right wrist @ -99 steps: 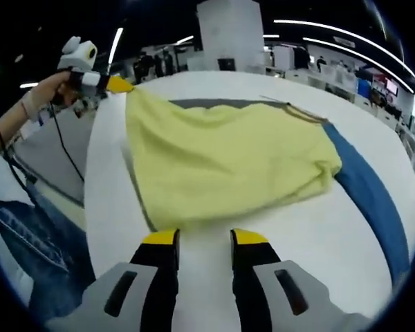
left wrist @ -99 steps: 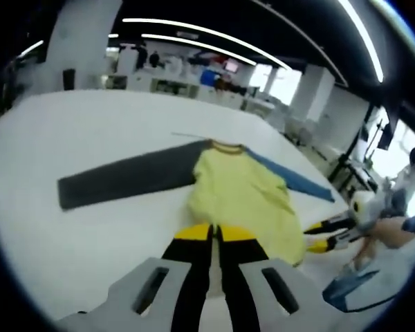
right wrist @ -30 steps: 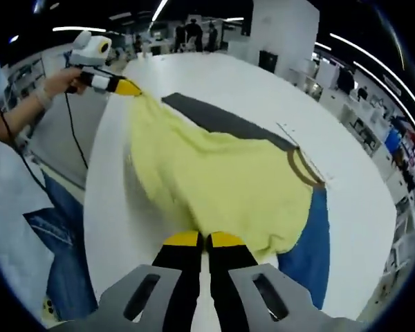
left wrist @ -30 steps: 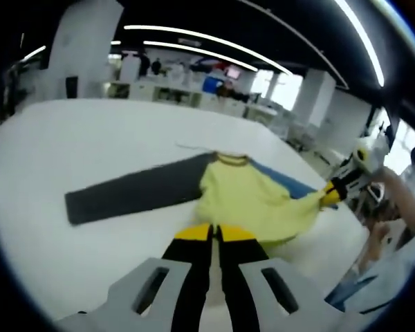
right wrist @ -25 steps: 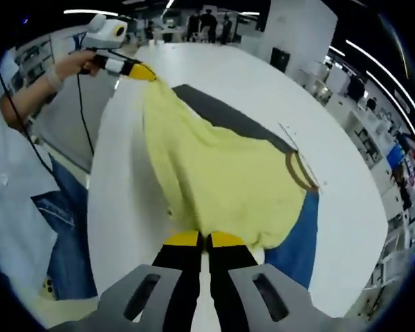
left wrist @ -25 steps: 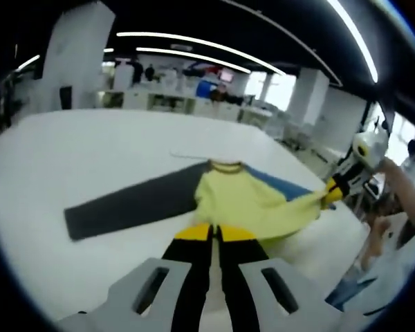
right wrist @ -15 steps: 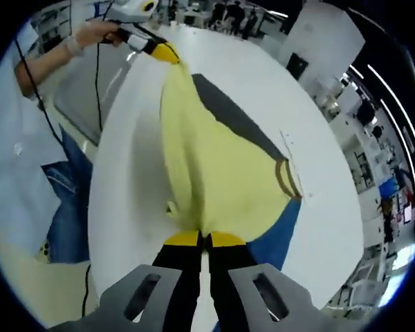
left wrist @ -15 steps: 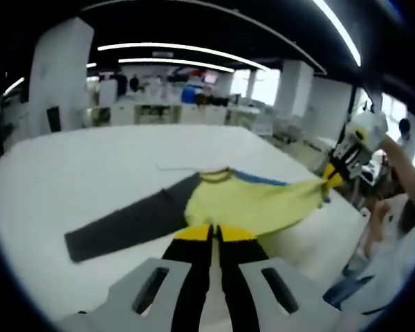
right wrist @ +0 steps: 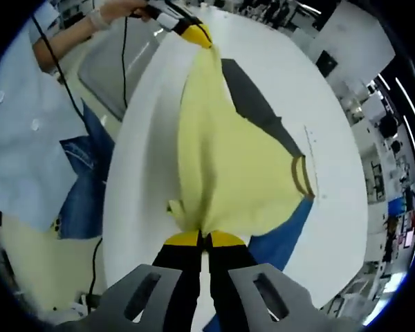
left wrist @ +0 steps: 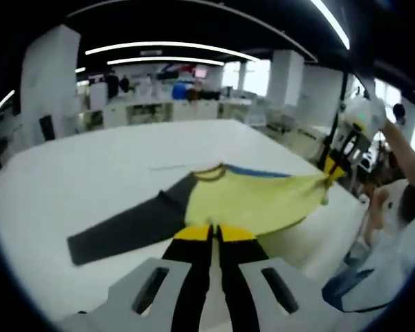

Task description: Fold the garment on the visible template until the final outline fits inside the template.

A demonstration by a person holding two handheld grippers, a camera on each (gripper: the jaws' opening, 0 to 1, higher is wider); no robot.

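A long-sleeved shirt lies on the white table (left wrist: 90, 173), with a yellow body (left wrist: 249, 200), a dark grey sleeve (left wrist: 124, 228) and a blue sleeve (left wrist: 259, 171). My left gripper (left wrist: 214, 232) is shut on one corner of the yellow hem. My right gripper (left wrist: 330, 168) holds the other corner at the right. In the right gripper view the yellow body (right wrist: 221, 159) hangs stretched from my right gripper (right wrist: 204, 238) up to my left gripper (right wrist: 199, 34). The brown collar (right wrist: 301, 176), grey sleeve (right wrist: 252, 104) and blue sleeve (right wrist: 280, 242) rest on the table.
A thin line (left wrist: 169, 167) marks the table beside the collar. The table's near edge (right wrist: 117, 207) runs under the raised hem. A person in a light shirt (right wrist: 28, 138) and jeans (right wrist: 83, 200) stands against it. Desks and pillars fill the background (left wrist: 159, 97).
Both grippers closed on the hem corners, raised them off the table and moved apart. The yellow body now hangs taut between them while the sleeves and collar stay down.
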